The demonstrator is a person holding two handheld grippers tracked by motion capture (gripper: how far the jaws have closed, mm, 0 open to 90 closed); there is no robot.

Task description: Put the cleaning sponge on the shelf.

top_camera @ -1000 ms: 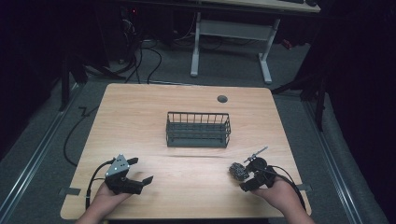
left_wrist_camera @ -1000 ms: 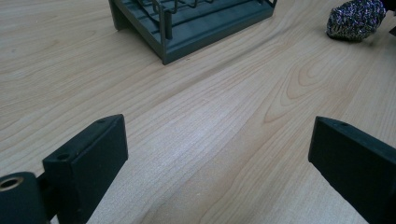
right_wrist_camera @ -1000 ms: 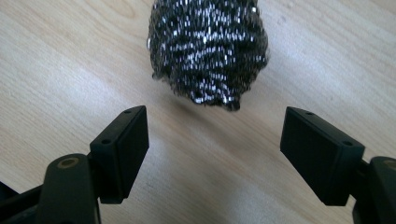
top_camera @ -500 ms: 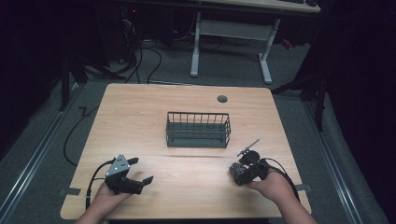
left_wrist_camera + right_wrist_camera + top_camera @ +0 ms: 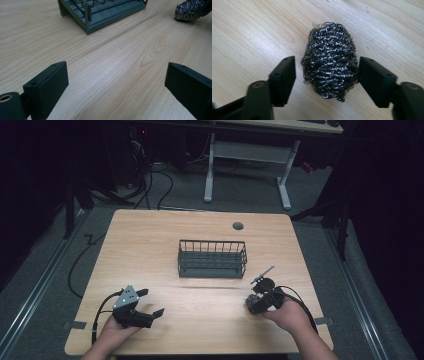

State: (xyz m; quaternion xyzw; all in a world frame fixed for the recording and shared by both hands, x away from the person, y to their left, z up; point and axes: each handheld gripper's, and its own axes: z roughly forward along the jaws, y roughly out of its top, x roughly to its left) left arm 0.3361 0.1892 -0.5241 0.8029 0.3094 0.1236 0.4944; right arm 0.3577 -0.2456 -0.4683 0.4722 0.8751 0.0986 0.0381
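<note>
The left hand-held gripper (image 5: 145, 307) rests low at the near left of the wooden desk (image 5: 150, 245), its jaws spread wide with nothing but bare wood between them. Ahead of it and to its right stands a dark wire basket (image 5: 212, 259), an oblong rack with its long side running across the desk; nothing can be seen inside it. To the right, just beyond the basket's near right corner, the right hand-held gripper (image 5: 327, 75) is tipped down over a steel wool scouring ball (image 5: 330, 60). The ball lies on the desk between the jaws. It is oval, its long axis pointing away along the jaws. The right jaw touches its side; the left stands just apart, so the grip is not closed.
</note>
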